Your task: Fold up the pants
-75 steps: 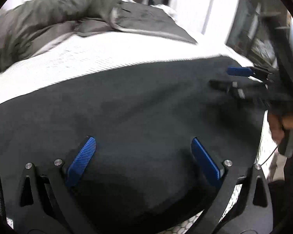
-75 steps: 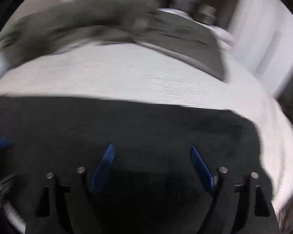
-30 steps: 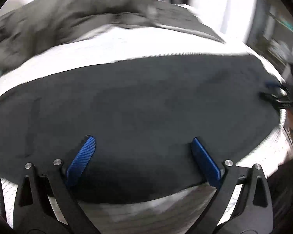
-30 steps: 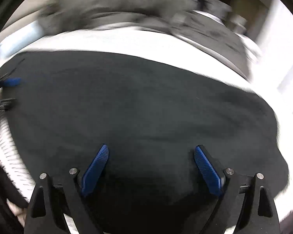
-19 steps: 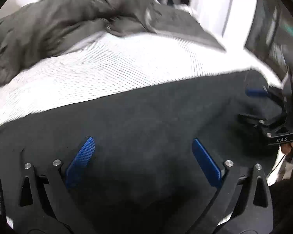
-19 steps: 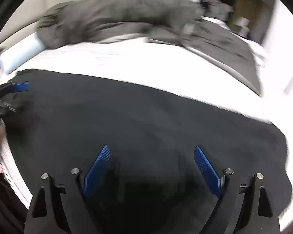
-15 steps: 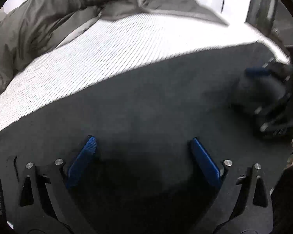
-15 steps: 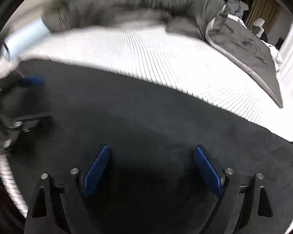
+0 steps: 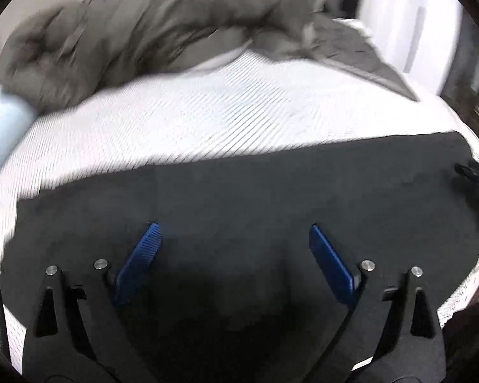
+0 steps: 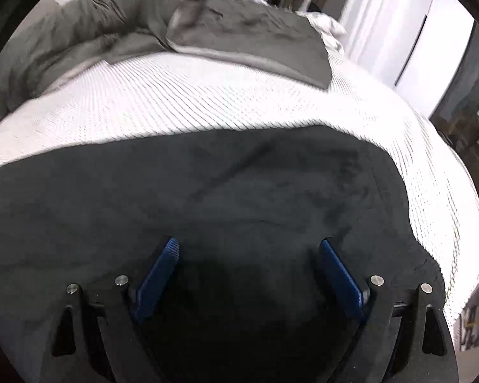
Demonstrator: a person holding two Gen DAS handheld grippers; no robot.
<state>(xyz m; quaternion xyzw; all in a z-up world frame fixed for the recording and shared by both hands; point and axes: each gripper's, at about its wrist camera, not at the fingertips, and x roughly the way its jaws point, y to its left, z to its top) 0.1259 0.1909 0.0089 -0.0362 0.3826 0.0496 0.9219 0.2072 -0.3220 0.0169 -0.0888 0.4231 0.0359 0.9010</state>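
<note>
The black pants (image 9: 255,198) lie spread flat on the white bed, seen also in the right wrist view (image 10: 207,198). My left gripper (image 9: 234,233) is open and empty, hovering over the pants near their left end. My right gripper (image 10: 249,249) is open and empty over the pants near their right end, where the edge curves down toward the bed's side. A dark sliver at the far right of the left wrist view (image 9: 472,172) may be the other gripper; it is too blurred to tell.
A grey duvet (image 9: 137,32) is bunched along the far side of the bed, seen also in the right wrist view (image 10: 118,25). White ribbed bedding (image 10: 207,95) lies between it and the pants. The bed's right edge (image 10: 463,239) drops off. White wardrobe doors (image 10: 415,32) stand behind.
Both grippers have shifted apart along the pants: the left view now shows the pants' left end, the right view their right end. The other gripper has left each view's middle. Both stay open.
</note>
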